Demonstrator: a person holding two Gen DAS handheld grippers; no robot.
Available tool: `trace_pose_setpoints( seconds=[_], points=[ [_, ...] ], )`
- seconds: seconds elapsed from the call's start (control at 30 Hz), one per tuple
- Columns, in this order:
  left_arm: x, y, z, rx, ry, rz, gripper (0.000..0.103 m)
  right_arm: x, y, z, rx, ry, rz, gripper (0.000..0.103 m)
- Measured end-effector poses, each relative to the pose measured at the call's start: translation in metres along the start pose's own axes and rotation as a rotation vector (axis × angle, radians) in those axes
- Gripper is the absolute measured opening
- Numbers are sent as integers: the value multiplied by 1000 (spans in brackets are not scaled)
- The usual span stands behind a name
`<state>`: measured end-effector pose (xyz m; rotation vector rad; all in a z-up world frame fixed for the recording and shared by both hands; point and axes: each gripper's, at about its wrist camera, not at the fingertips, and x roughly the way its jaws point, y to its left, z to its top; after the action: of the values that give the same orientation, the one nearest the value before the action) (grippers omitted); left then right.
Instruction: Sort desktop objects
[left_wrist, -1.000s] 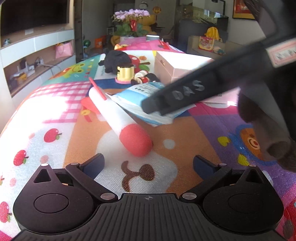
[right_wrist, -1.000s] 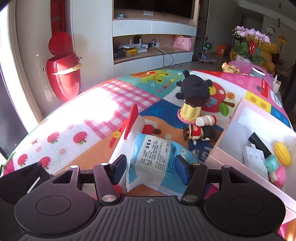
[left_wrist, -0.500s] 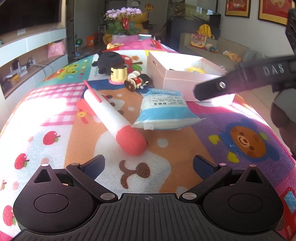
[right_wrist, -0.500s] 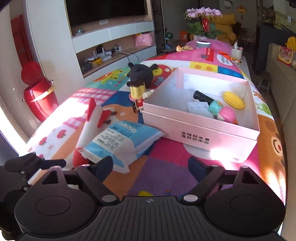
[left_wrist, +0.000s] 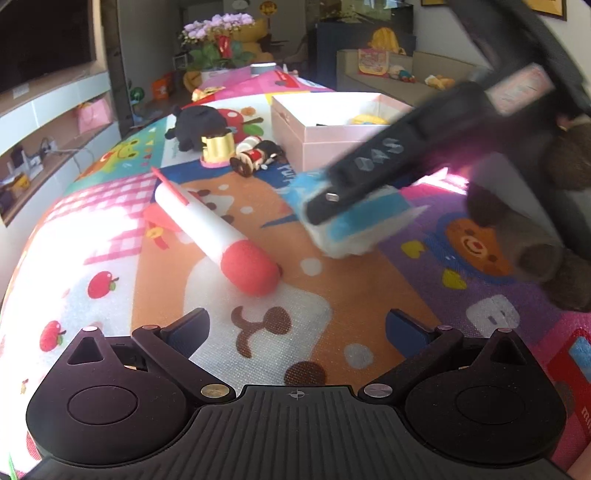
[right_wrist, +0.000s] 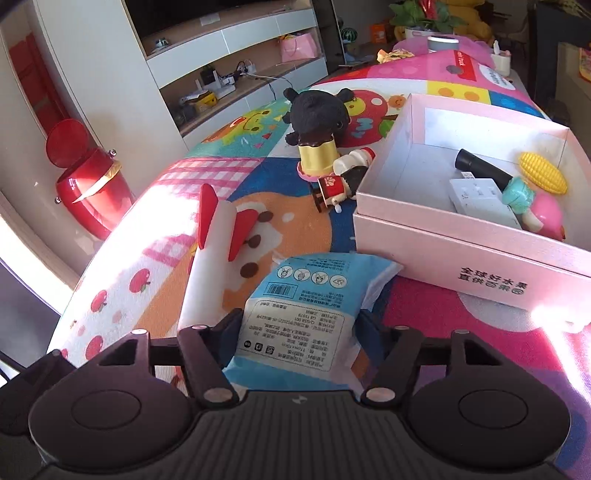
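Fingers of the right gripper (right_wrist: 297, 325) sit against both sides of the blue-and-white tissue pack (right_wrist: 306, 306), clamped on it just in front of the pink box (right_wrist: 458, 254). Half a second ago those fingers were spread wide with the pack lying free on the play mat (left_wrist: 332, 295). The left gripper (left_wrist: 297, 326) hangs with its fingers well apart and nothing between them, above the mat near the red tip of the foam rocket (left_wrist: 214, 229), as before. Inside the pink box lie a black tube (right_wrist: 480, 168), a white socket strip (right_wrist: 480, 201), a yellow toy corn (right_wrist: 543, 173) and a teal-and-pink toy (right_wrist: 535, 206). Beyond the box's left corner, a small toppled figurine (right_wrist: 343, 177) lies beside a black plush (right_wrist: 317, 114) in a gold skirt.
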<state>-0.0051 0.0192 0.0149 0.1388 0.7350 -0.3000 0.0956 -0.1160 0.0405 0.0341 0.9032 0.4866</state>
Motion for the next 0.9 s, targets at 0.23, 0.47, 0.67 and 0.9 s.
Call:
trace_pose_setpoints(
  seconds=[0.23,0.47,0.67,0.9],
  points=[
    [17,29,26,-172,-24,38,103,-57,-32,-46,-75,-10,-182,57],
    [44,51,32,-309,-73,188,103,-88,-45,-46,-48,-70,-222,59],
    [39,57,18,-343,-103,169,103,-89,-1,31,-212,-176,-117,73],
    [33,64,11,-414,-166,128,103,12,22,147,-157,-23,-28,73]
  ],
)
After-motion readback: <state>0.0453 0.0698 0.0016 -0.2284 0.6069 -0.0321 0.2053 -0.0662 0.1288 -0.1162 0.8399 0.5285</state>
